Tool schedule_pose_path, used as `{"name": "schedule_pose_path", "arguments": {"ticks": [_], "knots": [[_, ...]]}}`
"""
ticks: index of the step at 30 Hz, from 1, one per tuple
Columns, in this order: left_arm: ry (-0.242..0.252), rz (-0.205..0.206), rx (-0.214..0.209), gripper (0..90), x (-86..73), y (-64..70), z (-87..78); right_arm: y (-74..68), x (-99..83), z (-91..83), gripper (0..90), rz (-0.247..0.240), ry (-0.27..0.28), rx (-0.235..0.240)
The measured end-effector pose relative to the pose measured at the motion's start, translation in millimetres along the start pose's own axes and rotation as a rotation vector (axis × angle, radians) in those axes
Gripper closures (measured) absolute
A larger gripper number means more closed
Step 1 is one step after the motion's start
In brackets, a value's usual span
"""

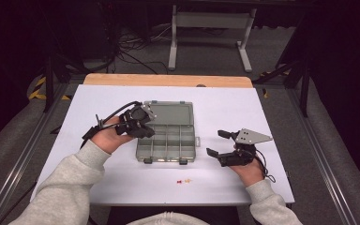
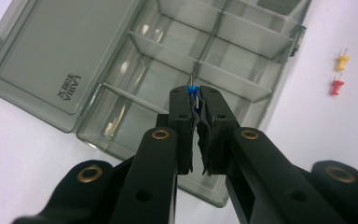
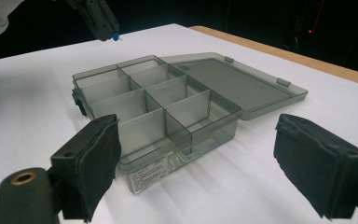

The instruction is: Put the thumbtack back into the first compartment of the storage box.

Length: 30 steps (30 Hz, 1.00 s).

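A clear grey organizer box (image 1: pixel 166 157) lies open on the white table, its lid (image 1: pixel 171 113) folded flat on the far side. My left gripper (image 1: pixel 143 129) hovers over the box's left compartments, shut on a blue push pin (image 2: pixel 192 91) whose metal point sticks out past the jaws above a compartment. The right gripper view shows that gripper (image 3: pixel 98 18) and the blue pin (image 3: pixel 115 36) above the far side of the box (image 3: pixel 149 168). My right gripper (image 1: pixel 215 142) rests to the right of the box, open and holding nothing.
A red push pin (image 1: pixel 180 181) and a yellow push pin (image 1: pixel 188 180) lie on the table in front of the box. The table's wooden far edge (image 1: pixel 168 79) and dark floor with cables lie beyond. The box's compartments look bare.
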<state>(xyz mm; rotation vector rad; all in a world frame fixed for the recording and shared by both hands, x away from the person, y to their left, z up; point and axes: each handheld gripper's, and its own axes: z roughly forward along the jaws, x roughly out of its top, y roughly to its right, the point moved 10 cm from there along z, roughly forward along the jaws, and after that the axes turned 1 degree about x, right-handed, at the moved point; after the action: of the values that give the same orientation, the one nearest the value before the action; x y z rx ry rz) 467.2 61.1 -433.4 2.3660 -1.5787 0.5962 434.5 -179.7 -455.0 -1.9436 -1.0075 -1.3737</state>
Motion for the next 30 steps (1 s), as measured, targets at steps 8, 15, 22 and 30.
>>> {"name": "schedule_pose_path", "arguments": {"ticks": [8,15,22,30], "knots": [[-0.013,-0.040,0.002,84.2,-2.1,-12.5,4.9,-0.1,0.0,0.0,14.7,0.000,0.000,0.003],[-0.017,-0.073,-0.014,84.2,-4.0,-20.9,7.1,-0.7,0.1,0.3,14.7,-0.001,-0.001,0.004],[-0.025,-0.095,-0.017,84.1,-8.0,-29.2,13.8,-1.1,0.4,0.2,14.7,0.001,0.003,0.007],[-0.047,-0.104,0.006,84.0,-14.4,-36.0,25.6,-1.7,0.6,0.4,14.7,-0.001,0.001,0.009]]}}
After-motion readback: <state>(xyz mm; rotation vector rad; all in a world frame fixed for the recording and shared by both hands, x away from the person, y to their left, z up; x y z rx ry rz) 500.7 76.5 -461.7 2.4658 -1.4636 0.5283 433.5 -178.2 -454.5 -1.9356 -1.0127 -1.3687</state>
